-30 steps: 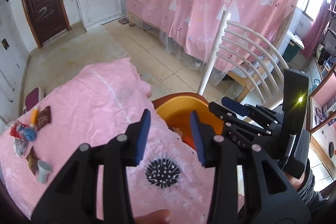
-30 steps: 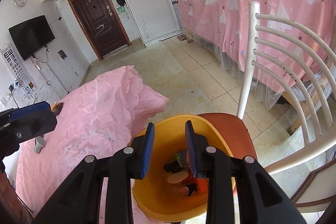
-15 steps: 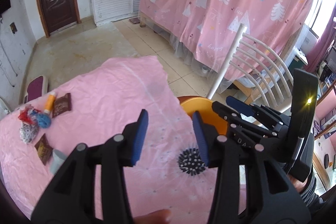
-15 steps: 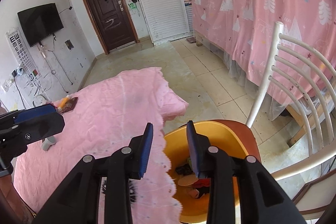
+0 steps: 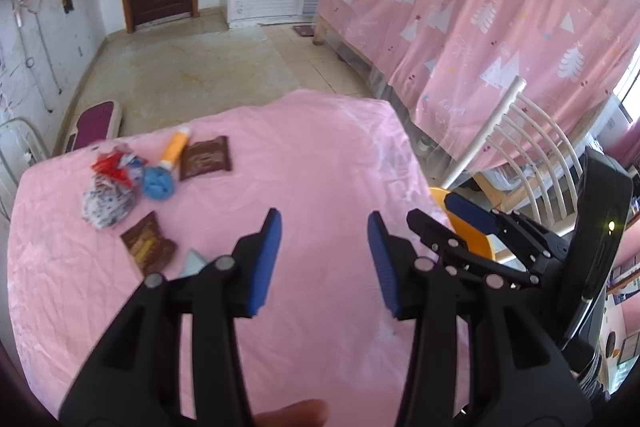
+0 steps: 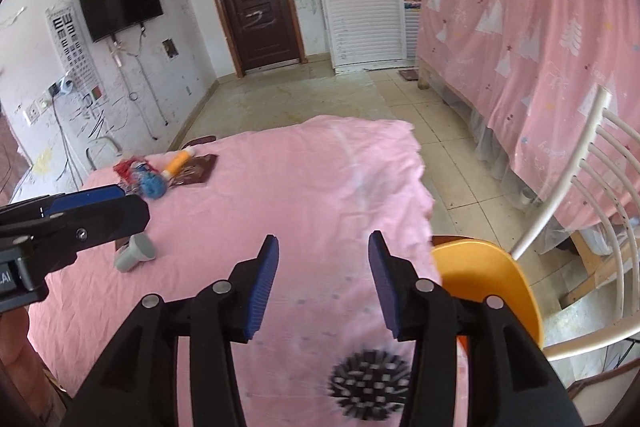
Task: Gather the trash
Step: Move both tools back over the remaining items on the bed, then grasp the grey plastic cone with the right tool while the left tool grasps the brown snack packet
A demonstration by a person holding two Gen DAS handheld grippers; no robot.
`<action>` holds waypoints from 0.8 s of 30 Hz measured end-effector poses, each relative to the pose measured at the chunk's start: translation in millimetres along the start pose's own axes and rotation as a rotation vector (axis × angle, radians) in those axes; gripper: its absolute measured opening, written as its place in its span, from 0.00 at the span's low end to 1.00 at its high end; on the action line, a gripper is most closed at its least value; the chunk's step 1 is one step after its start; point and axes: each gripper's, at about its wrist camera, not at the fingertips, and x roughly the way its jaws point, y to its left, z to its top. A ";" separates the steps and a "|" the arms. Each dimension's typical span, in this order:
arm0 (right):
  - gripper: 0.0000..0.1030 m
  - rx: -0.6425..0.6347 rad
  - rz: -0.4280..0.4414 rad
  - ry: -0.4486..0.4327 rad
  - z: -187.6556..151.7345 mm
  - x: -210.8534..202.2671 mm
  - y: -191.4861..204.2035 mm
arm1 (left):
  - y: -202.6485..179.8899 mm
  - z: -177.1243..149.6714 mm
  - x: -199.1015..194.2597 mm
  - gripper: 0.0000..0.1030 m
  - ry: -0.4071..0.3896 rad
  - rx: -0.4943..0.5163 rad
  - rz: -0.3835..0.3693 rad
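Observation:
Trash lies at the far left of the pink-covered table [image 5: 320,179]: a brown wrapper [image 5: 205,159], an orange tube [image 5: 174,149], a blue crumpled ball [image 5: 159,183], a red-and-white crumpled wrapper [image 5: 110,183], a second brown wrapper [image 5: 148,243] and a small grey cup [image 6: 136,251]. The orange bin [image 6: 484,279] sits on a chair at the table's right edge. My left gripper [image 5: 324,259] is open and empty above the table's middle. My right gripper [image 6: 322,277] is open and empty, beside the bin.
A white slatted chair [image 6: 592,187] holds the bin at the right. A black spiky print [image 6: 370,385] marks the cloth near me. A pink curtain [image 6: 520,7] hangs behind. Tiled floor and a brown door [image 6: 256,7] lie beyond the table.
Both grippers have swung left, away from over the bin toward the table, and their jaws have opened wider. The trash pile now sits closer to the middle of both views.

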 end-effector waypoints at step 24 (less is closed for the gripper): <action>0.46 -0.194 0.128 0.100 -4.7 47.7 113.9 | 116.8 -16.9 19.4 0.44 0.116 -0.234 0.109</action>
